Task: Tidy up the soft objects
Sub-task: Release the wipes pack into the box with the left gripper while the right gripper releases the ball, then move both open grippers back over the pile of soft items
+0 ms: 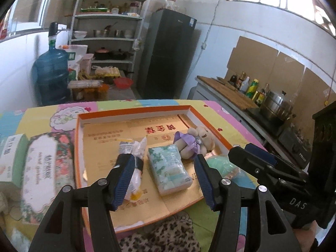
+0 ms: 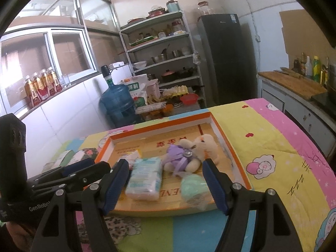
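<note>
Orange tray [image 1: 190, 107] holds tissue pack [image 1: 169, 169], teddy [image 1: 196, 143], wrapped packet [image 1: 134, 163]; both tools spread, empty.

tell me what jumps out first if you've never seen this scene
The shallow orange-rimmed box on the bright cartoon quilt grabs the eye, with a cream teddy bear in a purple dress at its far right. In front of the bear lie a pale green tissue pack mid-box and a mint-green bagged bundle near the right. Both open claws, left and right, frame the box from the near side.
</note>
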Available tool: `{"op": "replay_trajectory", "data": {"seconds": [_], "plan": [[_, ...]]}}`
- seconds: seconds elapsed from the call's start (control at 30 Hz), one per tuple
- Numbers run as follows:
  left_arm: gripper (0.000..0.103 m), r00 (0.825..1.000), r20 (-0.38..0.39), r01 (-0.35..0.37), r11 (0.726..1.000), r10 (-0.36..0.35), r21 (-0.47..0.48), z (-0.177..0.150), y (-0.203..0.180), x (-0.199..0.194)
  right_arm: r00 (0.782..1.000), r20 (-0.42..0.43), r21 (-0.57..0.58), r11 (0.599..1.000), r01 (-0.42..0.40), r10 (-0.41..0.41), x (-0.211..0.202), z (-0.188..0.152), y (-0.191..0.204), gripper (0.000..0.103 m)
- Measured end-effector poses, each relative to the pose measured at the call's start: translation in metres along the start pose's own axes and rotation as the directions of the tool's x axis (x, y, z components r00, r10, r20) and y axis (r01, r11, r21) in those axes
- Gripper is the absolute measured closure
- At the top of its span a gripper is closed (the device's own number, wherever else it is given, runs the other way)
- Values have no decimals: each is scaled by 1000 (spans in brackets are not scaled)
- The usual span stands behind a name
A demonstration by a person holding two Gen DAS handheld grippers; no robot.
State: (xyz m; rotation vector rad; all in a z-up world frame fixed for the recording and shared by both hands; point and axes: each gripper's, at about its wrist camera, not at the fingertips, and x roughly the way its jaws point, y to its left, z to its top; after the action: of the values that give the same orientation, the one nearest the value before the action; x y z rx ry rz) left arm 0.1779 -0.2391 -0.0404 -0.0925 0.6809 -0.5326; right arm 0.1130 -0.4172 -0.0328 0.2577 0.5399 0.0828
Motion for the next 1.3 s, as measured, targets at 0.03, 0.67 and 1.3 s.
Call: {"op": "replay_trajectory", "data": {"seconds": [0.03, 0.67, 1.3], "plan": [[43, 1000, 3, -3, 1000, 3, -3, -1, 1, -4, 1000, 2, -4, 1000, -2, 2, -2, 0, 3, 31], [43, 991, 120, -58, 998, 62, -40, -19, 46, -95, 999, 21, -78, 996, -37, 39, -27, -10, 70, 31], [42, 969, 179, -160, 984, 171, -72, -56, 96, -158, 996, -15, -115, 990, -86, 85, -36, -39, 123, 31]]}}
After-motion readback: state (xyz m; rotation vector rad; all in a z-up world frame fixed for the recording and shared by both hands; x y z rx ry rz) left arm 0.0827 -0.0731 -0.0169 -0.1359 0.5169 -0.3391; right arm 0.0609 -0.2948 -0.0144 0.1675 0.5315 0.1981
